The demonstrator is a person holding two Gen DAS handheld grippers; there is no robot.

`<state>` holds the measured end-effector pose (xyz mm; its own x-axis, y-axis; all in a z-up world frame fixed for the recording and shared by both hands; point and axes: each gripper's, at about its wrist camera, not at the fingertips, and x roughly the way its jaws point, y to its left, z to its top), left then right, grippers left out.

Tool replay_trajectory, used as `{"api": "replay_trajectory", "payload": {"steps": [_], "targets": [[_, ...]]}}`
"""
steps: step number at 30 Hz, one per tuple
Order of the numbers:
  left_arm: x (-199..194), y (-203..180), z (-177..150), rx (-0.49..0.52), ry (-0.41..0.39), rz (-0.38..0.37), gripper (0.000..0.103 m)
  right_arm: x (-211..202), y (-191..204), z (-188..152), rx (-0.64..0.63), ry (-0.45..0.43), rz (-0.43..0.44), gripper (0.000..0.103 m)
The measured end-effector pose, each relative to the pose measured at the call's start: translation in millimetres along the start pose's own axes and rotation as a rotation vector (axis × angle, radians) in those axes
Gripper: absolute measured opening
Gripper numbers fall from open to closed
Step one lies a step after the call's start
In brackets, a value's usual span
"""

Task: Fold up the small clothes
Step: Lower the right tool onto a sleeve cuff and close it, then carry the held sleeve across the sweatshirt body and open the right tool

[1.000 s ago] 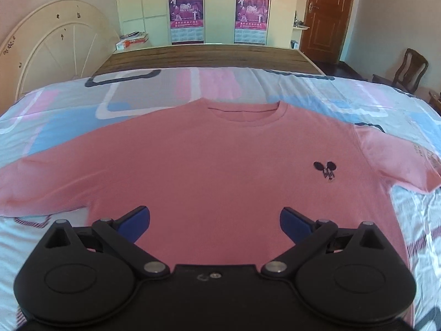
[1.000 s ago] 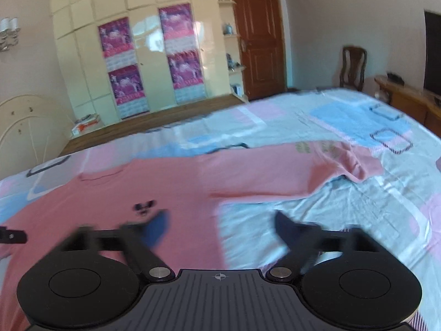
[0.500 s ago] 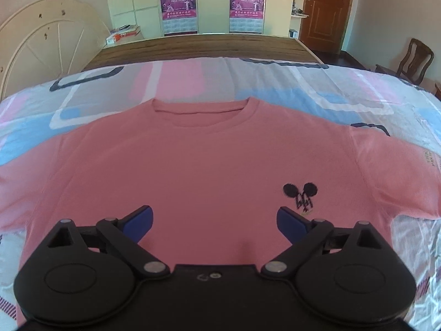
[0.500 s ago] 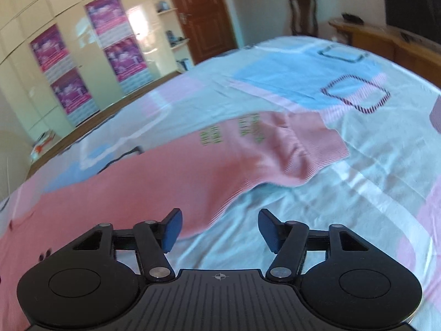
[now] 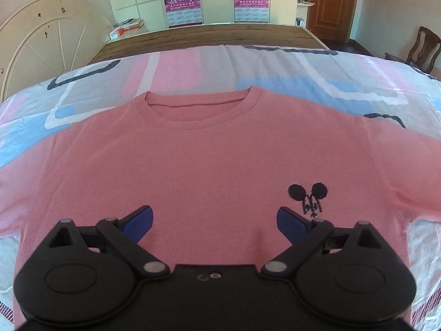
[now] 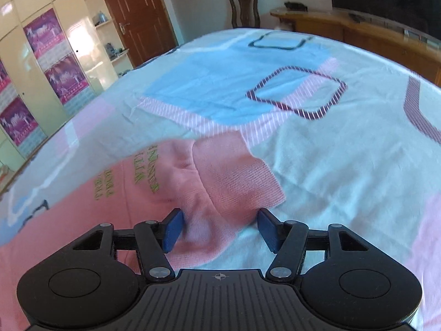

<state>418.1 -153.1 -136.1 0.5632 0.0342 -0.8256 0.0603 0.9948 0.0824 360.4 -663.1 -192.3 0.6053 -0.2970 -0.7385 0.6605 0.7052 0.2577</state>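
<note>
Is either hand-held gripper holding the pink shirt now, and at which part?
Nothing is held yet. The right hand-held gripper stands open around the sleeve end; the left hand-held gripper is open over the pink shirt.

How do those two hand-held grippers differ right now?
The left hand-held gripper stands wide open above the pink shirt's chest, nothing between its pads. The right hand-held gripper stands narrower, straddling the shirt's sleeve without pinching it. Both have blue pads on black arms.
</note>
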Motion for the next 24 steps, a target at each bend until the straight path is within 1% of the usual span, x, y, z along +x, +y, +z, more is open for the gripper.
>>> {"api": "replay_trajectory", "payload": {"steps": [1, 2, 3, 4, 5, 6, 11, 14, 15, 17, 20, 21, 24], "targets": [[0.6, 1.1, 0.0, -0.002, 0.003, -0.005, 0.093, -1.1, 3.3, -0.9, -0.013, -0.006, -0.004, 0.06], [1.4, 1.7, 0.6, -0.002, 0.007, -0.013, 0.09, -2.7, 5.6, -1.8, -0.017, -0.016, 0.008, 0.051], [1.9, 2.1, 0.6, -0.001, 0.011, -0.029, 0.083, -3.4, 7.8, -3.8, -0.022, -0.018, 0.013, 0.038], [2.7, 3.6, 1.0, 0.003, 0.009, -0.065, 0.082, -2.6, 9.1, -3.6, -0.032, -0.023, 0.009, 0.034], [3.4, 5.7, 1.3, -0.001, 0.012, -0.109, 0.082, -3.3, 11.5, -3.5, -0.044, -0.024, 0.021, 0.02], [4.1, 6.7, 2.0, -0.011, 0.021, -0.123, 0.082, -4.4, 12.7, -3.5, -0.042, -0.022, 0.044, 0.017], [2.2, 9.8, 3.2, -0.018, 0.009, -0.101, 0.082, -17.8, 29.2, -1.5, -0.089, -0.084, 0.098, 0.016], [1.8, 17.4, 4.9, -0.033, 0.009, -0.105, 0.082, -32.1, 60.2, 1.4, -0.159, -0.128, 0.164, 0.016], [1.5, 21.1, 5.7, -0.037, 0.004, -0.111, 0.082, -38.4, 74.0, 0.9, -0.187, -0.143, 0.195, 0.016], [0.3, 28.3, 8.0, -0.048, 0.002, -0.1, 0.081, -54.0, 107.1, -3.9, -0.248, -0.162, 0.27, 0.016], [-2.2, 43.6, 10.4, -0.063, -0.006, -0.089, 0.08, -76.9, 166.9, -23.0, -0.354, -0.167, 0.401, 0.016], [-3.2, 50.1, 10.5, -0.075, -0.01, -0.082, 0.08, -84.1, 186.8, -32.5, -0.377, -0.163, 0.445, 0.016], [-5.1, 72.6, 9.4, -0.12, -0.019, -0.059, 0.08, -101.7, 247.1, -69.7, -0.444, -0.103, 0.582, 0.016]]}}
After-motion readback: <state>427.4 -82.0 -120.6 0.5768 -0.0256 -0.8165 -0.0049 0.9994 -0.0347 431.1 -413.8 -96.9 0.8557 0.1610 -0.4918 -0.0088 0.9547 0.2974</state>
